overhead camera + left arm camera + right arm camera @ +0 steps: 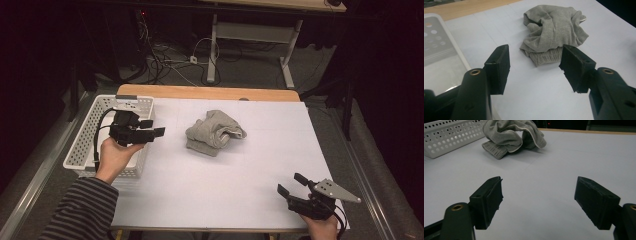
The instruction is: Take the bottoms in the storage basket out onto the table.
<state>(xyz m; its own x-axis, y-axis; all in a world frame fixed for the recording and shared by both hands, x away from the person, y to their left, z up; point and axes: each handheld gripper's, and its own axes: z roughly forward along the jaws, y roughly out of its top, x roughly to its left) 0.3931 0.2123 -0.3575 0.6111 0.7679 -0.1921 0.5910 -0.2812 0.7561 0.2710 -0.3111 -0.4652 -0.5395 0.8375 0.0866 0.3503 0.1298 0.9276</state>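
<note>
Left gripper (152,128) hovers beside the grey garment (215,132), jaws apart, nothing between them. Right gripper (291,183) waits well apart from the garment, jaws spread.

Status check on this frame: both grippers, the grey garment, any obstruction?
Left gripper open, over basket edge, aimed at grey garment. Right gripper open, empty. Garment crumpled mid-table, untouched. Path clear.

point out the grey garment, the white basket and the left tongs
grey garment (215,132), high view, middle of the crumpled fabric
white basket (86,142), high view, perforated left wall
left tongs (535,62), left gripper view, midway between its open jaw tips
</note>
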